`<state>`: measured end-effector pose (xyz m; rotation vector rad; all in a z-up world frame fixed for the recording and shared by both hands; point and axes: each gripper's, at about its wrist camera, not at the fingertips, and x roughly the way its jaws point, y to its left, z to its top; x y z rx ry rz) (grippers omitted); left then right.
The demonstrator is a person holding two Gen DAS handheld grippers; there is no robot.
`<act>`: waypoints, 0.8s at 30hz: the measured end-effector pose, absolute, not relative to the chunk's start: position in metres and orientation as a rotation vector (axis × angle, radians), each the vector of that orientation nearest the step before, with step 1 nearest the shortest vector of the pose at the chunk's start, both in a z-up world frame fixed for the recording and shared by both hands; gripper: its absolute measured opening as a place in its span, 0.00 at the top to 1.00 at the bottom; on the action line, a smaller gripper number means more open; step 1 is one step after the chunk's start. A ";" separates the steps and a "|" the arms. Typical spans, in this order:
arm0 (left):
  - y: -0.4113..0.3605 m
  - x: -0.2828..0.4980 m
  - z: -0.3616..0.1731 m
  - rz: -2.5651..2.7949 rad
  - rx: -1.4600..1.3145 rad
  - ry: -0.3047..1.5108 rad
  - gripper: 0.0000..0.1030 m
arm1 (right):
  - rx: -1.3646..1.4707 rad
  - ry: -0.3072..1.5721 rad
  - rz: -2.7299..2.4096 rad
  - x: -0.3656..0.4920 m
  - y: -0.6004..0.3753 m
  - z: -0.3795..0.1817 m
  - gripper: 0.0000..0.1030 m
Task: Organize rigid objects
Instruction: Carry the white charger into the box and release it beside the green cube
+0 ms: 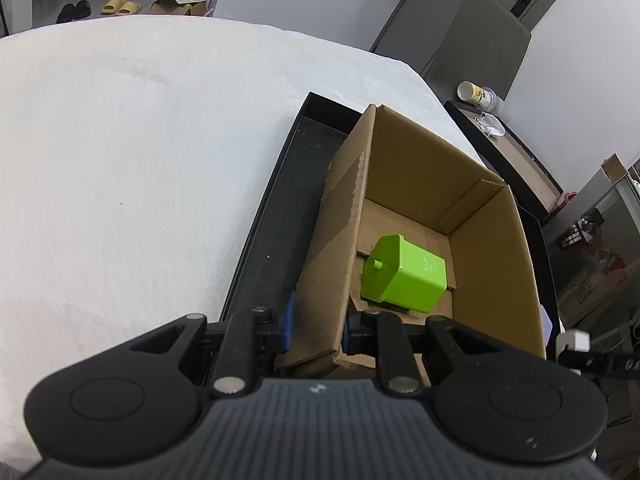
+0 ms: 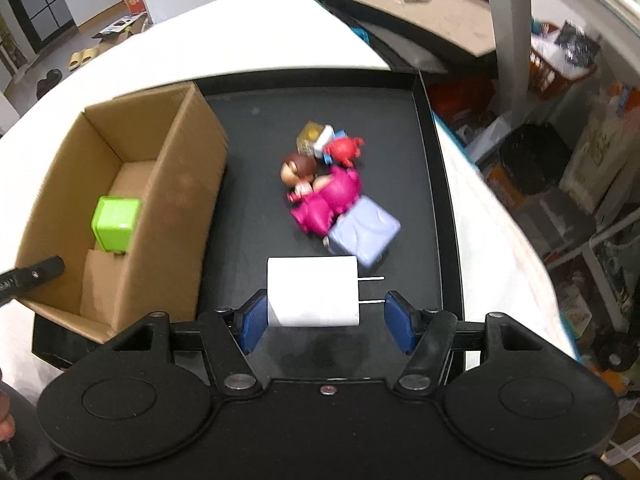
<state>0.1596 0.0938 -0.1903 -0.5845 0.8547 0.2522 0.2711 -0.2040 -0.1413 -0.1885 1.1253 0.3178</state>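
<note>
My right gripper point(image 2: 325, 314) held one white plug-in charger point(image 2: 313, 297) between its blue pads, its two prongs touching the right pad, jaws roughly half spread. Just past it on the one black tray point(image 2: 434, 168) lay one lavender block point(image 2: 364, 236), one magenta doll point(image 2: 320, 194), one red crab toy point(image 2: 343, 151) and one gold-topped cube point(image 2: 311, 137), bunched together. My left gripper point(image 1: 316, 330) was clamped tight on the near wall of the one cardboard box point(image 1: 496, 264), where one green block point(image 1: 402, 274) lay inside.
</note>
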 end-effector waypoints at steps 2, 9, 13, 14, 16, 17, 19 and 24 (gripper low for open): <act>0.094 0.160 -0.191 0.251 -0.591 0.855 0.80 | -0.195 1.106 0.323 0.272 -0.200 -0.132 0.42; 0.095 0.160 -0.192 0.249 -0.603 0.854 0.79 | -0.213 1.063 0.339 0.283 -0.180 -0.110 0.42; 0.096 0.160 -0.192 0.248 -0.611 0.852 0.79 | -0.225 1.035 0.347 0.286 -0.168 -0.097 0.42; 0.097 0.160 -0.192 0.248 -0.614 0.851 0.79 | -0.228 1.030 0.352 0.287 -0.164 -0.094 0.42; 0.097 0.159 -0.192 0.247 -0.616 0.851 0.79 | -0.235 1.021 0.361 0.288 -0.157 -0.091 0.42; 0.097 0.159 -0.192 0.247 -0.617 0.851 0.79 | -0.238 1.017 0.367 0.288 -0.154 -0.089 0.42; 0.097 0.159 -0.193 0.245 -0.620 0.848 0.79 | -0.242 1.010 0.372 0.288 -0.146 -0.085 0.42; 0.096 0.159 -0.192 0.238 -0.616 0.847 0.79 | -0.241 0.986 0.399 0.287 -0.130 -0.077 0.42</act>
